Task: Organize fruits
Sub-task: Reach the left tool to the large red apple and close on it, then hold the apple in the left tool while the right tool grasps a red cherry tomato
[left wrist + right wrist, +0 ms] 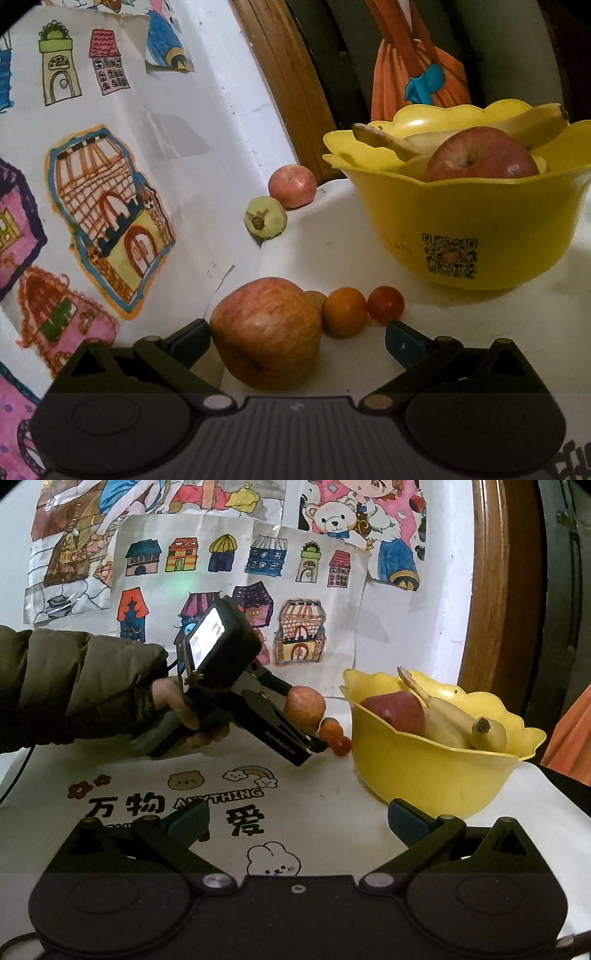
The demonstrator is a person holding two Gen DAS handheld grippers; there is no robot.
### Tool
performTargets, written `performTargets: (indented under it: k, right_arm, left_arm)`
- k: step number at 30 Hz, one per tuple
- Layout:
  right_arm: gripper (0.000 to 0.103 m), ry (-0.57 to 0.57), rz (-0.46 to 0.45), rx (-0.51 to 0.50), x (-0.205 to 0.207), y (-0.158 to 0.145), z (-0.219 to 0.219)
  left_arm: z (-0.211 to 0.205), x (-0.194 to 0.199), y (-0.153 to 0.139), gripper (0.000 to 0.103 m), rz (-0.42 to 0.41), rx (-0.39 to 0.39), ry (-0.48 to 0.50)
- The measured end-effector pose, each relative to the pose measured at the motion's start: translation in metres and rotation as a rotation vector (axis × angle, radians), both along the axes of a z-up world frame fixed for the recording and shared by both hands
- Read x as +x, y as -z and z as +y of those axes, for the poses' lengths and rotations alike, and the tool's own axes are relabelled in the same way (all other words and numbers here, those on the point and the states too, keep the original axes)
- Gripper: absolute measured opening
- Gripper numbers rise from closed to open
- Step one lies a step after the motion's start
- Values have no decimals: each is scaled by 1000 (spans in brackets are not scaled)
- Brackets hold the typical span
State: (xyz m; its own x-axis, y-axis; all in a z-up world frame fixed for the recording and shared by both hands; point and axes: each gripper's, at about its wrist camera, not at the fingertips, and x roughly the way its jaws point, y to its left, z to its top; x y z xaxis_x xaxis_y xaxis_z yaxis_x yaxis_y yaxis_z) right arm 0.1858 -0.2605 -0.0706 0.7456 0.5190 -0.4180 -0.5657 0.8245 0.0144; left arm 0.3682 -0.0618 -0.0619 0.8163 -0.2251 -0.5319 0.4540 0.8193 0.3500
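A large red-yellow apple [266, 332] rests on the white table between the fingers of my left gripper [297, 339], which is open; the apple sits close to the left finger, well apart from the right one. Just beyond it lie a small orange fruit [345, 312] and a small red fruit [386, 307]. The yellow bowl [461, 229] at the right holds a red apple [480, 155] and bananas [388, 142]. In the right wrist view the left gripper [303, 719] straddles the apple [304, 707] left of the bowl [424, 771]. My right gripper [297, 819] is open and holds nothing.
A smaller apple [291, 185] and a pale green fruit [265, 221] lie farther back against the wall. Children's drawings [110, 221] hang on the wall at the left. A person's sleeve [74, 686] and hand hold the left gripper. A printed cloth [221, 805] covers the table front.
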Motion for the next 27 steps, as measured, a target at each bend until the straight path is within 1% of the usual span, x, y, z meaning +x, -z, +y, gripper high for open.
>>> performTargets:
  k: [4, 7, 9, 10, 11, 18, 21, 24, 27]
  right_arm:
    - [102, 3, 9, 3, 2, 2, -1]
    - [102, 8, 15, 4, 4, 4, 1]
    - [102, 13, 20, 5, 7, 5, 2]
    - [102, 14, 22, 7, 8, 5, 2]
    - [102, 15, 23, 9, 10, 5, 3]
    - [102, 40, 28, 11, 24, 5, 12]
    - [102, 34, 31, 14, 35, 6, 20]
    - [101, 31, 21, -21, 48, 7, 33]
    - [97, 16, 21, -54, 57, 7, 43]
  left_arm:
    - [5, -2, 0, 98, -10, -20, 8]
    - [8, -3, 0, 89, -24, -17, -13]
    - [9, -1, 1, 77, -23, -10, -49]
    - [10, 0, 2, 75, -19, -3, -67]
    - [11, 2, 2, 69, -18, -2, -81]
    - [15, 6, -3, 68, 26, -79, -163]
    - [21, 2, -8, 67, 67, -138, -218]
    - [28, -5, -11, 67, 99, -186, -270]
    - [33, -17, -11, 67, 125, -204, -303]
